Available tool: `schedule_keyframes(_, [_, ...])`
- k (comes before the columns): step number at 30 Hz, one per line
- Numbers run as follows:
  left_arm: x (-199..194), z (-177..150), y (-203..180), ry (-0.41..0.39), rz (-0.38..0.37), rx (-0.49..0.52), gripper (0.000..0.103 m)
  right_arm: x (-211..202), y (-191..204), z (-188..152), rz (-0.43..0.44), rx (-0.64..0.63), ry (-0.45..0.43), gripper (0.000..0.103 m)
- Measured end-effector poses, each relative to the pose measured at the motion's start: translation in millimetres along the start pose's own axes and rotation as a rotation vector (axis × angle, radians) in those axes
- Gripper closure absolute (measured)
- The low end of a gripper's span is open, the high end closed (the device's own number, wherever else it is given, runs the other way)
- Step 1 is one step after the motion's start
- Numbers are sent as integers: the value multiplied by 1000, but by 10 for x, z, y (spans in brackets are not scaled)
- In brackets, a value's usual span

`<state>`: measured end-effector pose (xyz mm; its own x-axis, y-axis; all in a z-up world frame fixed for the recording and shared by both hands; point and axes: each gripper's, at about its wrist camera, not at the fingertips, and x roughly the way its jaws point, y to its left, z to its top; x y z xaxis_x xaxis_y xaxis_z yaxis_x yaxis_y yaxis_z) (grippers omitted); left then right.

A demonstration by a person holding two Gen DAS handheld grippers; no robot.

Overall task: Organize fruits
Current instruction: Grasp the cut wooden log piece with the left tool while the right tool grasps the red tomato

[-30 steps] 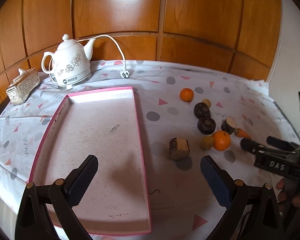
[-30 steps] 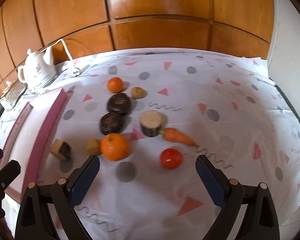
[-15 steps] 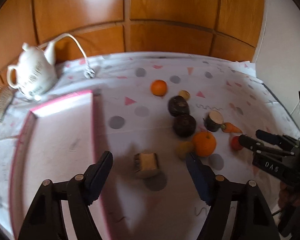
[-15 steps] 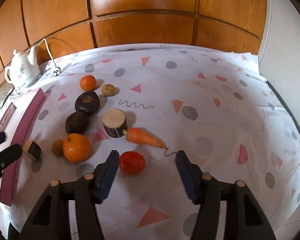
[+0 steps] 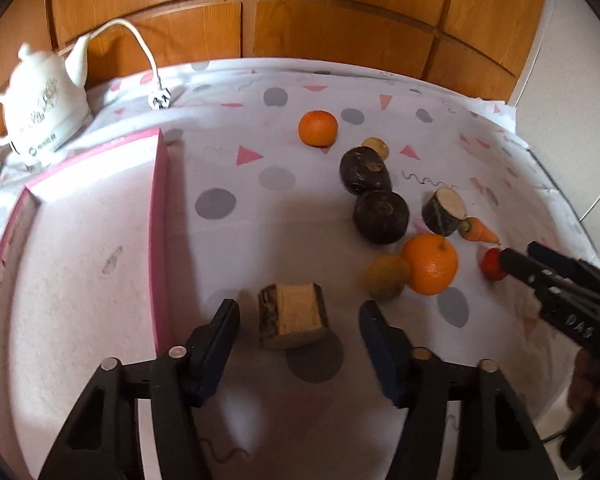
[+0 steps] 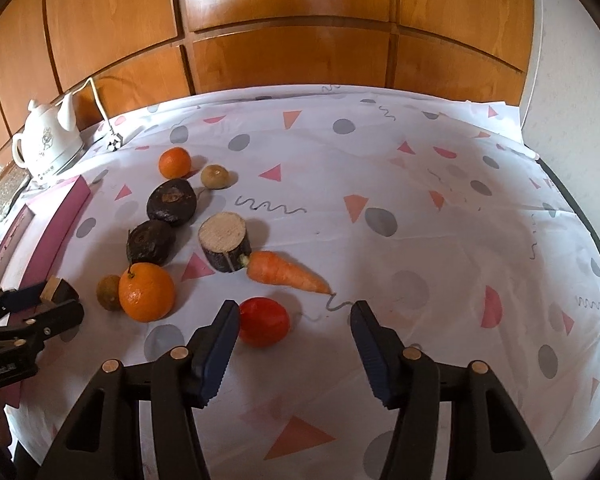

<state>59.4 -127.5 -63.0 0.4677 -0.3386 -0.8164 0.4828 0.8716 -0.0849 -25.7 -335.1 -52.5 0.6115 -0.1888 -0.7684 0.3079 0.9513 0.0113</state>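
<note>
Your left hand-held gripper point(image 5: 298, 314) is down over the cut wood-like chunk point(image 5: 292, 316), jaws just narrowing, the chunk between them with a gap showing on both sides, so it's spread, not pinching yet. Centre it before you squeeze: the chunk sits nearer your left pad, so slide a touch that way and grip across the flat cut faces, not the bark edge. The pink tray point(image 5: 160, 216) lies just beside it on the desk point(image 5: 236, 168), so the carry looks short; lift clear of the rim rather than dragging. Your right hand-held gripper point(image 6: 290, 320) is spread too, its jaws having just come in, and the tomato point(image 6: 264, 322) sits against the inner side of the left pad point(image 6: 220, 334) with a wide gap to the other. Shift left until it sits mid-gap, then close gently; it looks soft and round and may roll or squirt out. Mind the carrot point(image 6: 286, 272) tip just beyond, and the big orange point(image 6: 146, 292) beside it, close enough to nudge.
</note>
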Motion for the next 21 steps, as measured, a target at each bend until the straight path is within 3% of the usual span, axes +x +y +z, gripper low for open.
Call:
schedule_keyframes(8, [76,-6,-66,-9,74,60,69,8,-52,-14,25,19,-1,45])
schedule_keyframes(13, [32,-29,-112,-63,93,80,69,21,-74,-39,56,38,4,45])
schedule_keyframes(17, [-84,-87,-155,-111,55,79,69,29,-30,-49,80,24,7,45])
schedule_keyframes(21, [-57,-169,-175,-91,43,56,69,115,14,-79,81,21,26,61])
